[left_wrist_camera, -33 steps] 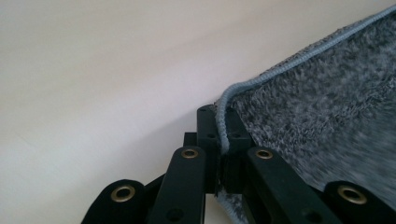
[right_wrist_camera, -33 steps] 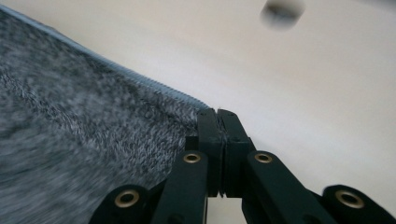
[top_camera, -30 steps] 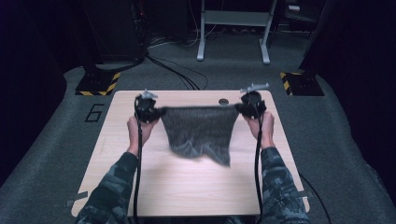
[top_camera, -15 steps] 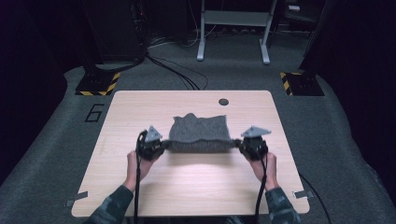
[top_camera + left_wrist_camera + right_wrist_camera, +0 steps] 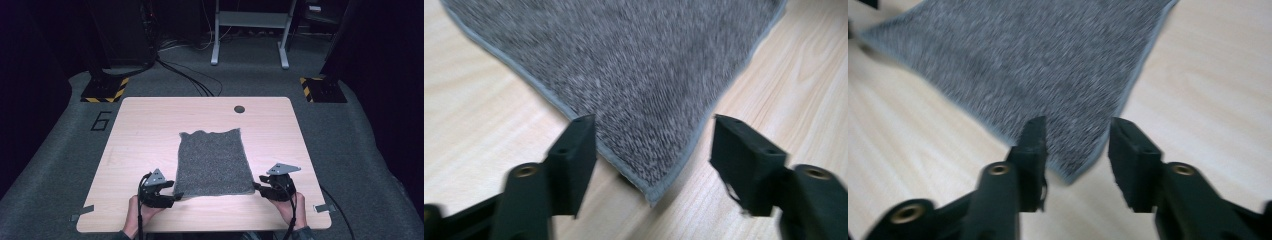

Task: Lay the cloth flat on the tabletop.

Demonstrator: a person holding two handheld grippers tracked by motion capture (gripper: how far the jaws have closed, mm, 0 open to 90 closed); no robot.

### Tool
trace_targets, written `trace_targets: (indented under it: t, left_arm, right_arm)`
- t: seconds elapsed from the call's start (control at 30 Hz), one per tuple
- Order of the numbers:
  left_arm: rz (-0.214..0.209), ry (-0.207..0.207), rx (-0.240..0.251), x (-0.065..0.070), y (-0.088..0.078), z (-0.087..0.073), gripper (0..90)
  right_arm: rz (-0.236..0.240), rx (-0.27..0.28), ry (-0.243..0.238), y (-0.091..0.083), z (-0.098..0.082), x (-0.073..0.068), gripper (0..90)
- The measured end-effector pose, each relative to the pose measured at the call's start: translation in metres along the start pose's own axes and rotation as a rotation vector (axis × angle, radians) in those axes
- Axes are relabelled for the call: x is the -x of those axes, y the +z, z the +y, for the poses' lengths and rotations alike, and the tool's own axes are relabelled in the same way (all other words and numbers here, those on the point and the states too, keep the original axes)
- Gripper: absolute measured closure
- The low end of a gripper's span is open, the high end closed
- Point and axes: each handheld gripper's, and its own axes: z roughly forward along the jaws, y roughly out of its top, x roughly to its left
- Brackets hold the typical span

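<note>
A grey speckled towel lies spread flat on the wooden table. My left gripper sits at its near left corner and my right gripper at its near right corner. In the left gripper view the towel's corner lies on the wood between my left gripper, whose jaws have just been opening and stand clear of the cloth. In the right gripper view the other corner lies flat between my right gripper, whose jaws have also just been opening, and the pads do not press the fabric.
A round cable hole sits near the table's far edge. Hazard-striped floor plates and a grey metal stand are beyond the table on dark carpet. Bare wood surrounds the towel on all sides.
Both grippers came down and toward the near edge, laying the hanging towel flat on the table. Their jaws then opened and let go of the two corners.
</note>
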Motion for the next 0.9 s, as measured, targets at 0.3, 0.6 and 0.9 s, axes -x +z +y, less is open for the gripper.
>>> trace_targets:
  t: [0.3, 0.6, 0.9]
  left_arm:
    - [0.069, -0.027, 0.034, -0.030, 0.021, 0.050, 19.7]
    - [0.060, -0.041, -0.100, -0.038, 0.082, 0.059, 18.7]
    - [0.096, -0.021, -0.106, -0.040, 0.092, 0.057, 17.9]
  right_arm:
    - [-0.018, 0.002, -0.052, 0.050, 0.048, 0.021, 27.1]
    - [0.011, -0.109, -0.071, 0.122, 0.060, 0.014, 17.9]
    - [-0.015, -0.130, -0.052, 0.125, 0.052, 0.016, 13.6]
